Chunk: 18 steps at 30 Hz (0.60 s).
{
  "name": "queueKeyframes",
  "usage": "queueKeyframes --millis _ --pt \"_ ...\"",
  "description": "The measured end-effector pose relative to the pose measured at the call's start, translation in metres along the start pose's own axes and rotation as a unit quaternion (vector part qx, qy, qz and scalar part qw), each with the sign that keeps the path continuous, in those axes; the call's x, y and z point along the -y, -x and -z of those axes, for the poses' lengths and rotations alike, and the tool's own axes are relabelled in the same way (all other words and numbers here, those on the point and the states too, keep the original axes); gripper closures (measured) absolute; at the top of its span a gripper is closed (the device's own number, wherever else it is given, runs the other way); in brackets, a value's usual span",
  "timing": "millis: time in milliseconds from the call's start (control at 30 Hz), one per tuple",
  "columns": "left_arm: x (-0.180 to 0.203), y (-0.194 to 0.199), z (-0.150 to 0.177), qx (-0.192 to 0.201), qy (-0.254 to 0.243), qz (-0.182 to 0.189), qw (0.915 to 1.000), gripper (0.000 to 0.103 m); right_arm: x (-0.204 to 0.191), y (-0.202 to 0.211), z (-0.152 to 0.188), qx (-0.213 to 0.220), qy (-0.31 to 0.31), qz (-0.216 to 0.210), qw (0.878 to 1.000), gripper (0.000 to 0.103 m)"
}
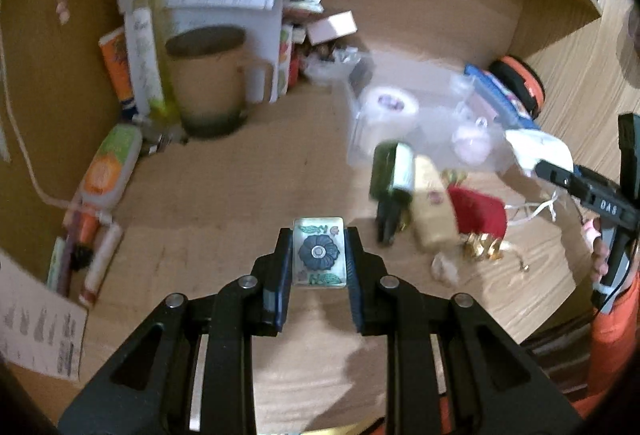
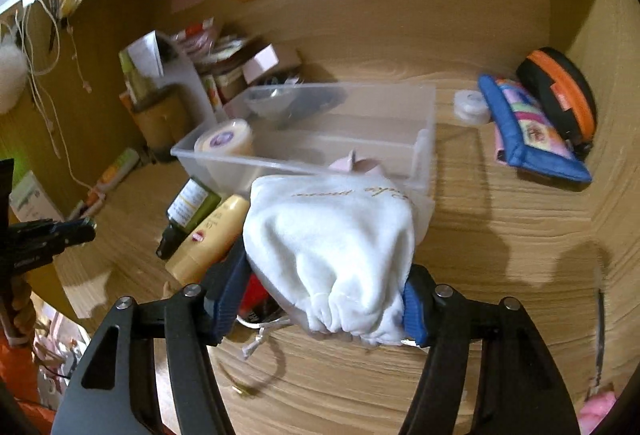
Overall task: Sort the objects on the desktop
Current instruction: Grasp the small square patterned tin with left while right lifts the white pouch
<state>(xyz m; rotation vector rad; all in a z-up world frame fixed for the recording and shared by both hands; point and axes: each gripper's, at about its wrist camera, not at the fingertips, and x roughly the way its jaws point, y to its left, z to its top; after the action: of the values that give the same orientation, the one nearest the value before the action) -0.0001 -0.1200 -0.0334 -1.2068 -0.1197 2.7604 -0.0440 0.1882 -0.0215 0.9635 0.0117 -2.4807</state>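
Note:
My left gripper (image 1: 319, 255) is shut on a small rectangular tile with a dark blue flower (image 1: 319, 253), held above the wooden desk. My right gripper (image 2: 324, 291) is shut on a white drawstring pouch (image 2: 332, 247), held over the near edge of a clear plastic bin (image 2: 424, 123). The same pouch (image 1: 536, 149) and right gripper (image 1: 552, 171) show at the right of the left wrist view. The bin (image 1: 360, 139) holds a white tape roll (image 2: 224, 141) and a pink item (image 2: 360, 165).
A dark green bottle (image 2: 188, 211), a yellow tube (image 2: 212, 239) and a red pouch (image 1: 478, 215) lie beside the bin. A beige mug (image 1: 208, 79), tubes and boxes crowd the back left. A blue pouch (image 2: 524, 131) and an orange-black case (image 2: 560, 91) lie at the right.

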Motion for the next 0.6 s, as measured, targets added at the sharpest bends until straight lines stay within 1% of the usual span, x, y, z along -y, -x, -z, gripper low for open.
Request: queueKeyframes --millis 200,333,600 --pt "0.013 -0.002 -0.03 0.012 -0.009 0.022 0.9996 0.079 0.012 0.02 -0.011 0.027 0.001 0.013 1.0 0.042" --pt "0.017 -0.01 -0.051 0.011 -0.006 0.043 0.999 0.079 0.018 0.032 -0.019 0.044 0.004 0.017 0.999 0.042" --pt "0.026 -0.023 -0.089 0.016 -0.013 0.061 0.9979 0.079 0.028 0.042 -0.039 0.068 0.008 0.023 0.997 0.042"
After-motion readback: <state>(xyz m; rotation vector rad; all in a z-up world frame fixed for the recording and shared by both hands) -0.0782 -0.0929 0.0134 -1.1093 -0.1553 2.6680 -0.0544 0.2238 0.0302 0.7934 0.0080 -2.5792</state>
